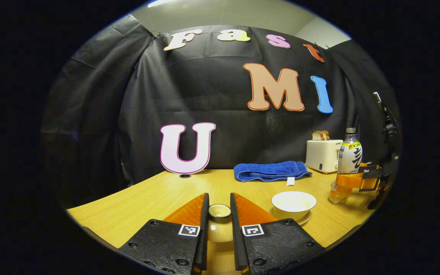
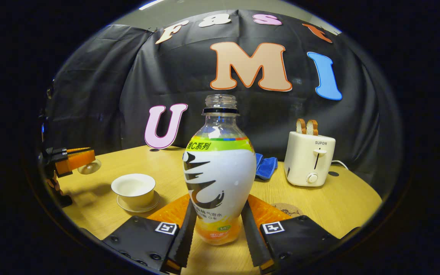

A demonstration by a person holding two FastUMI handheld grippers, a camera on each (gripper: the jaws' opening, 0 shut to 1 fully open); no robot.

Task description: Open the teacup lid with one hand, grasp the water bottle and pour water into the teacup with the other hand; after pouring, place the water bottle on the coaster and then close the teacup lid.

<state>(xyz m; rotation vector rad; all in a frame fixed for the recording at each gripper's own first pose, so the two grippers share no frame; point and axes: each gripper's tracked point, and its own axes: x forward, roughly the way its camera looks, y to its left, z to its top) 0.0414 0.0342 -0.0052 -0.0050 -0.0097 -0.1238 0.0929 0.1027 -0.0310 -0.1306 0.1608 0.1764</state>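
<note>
coaster [image 2: 288, 209] (right gripper view) lies beside gripped water bottle [image 2: 218, 173].

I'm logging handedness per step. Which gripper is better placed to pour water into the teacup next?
The right gripper: its fingers press both sides of the uncapped water bottle, upright beside the open teacup. The left gripper is occupied, its fingers on the lid.

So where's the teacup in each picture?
Left gripper view: the teacup sits low and right of centre on its saucer, lid off, just right of the left gripper.
Right gripper view: the teacup sits low on the left, left of the water bottle.
Shared landmark: the toaster with bread, at the back.
</note>
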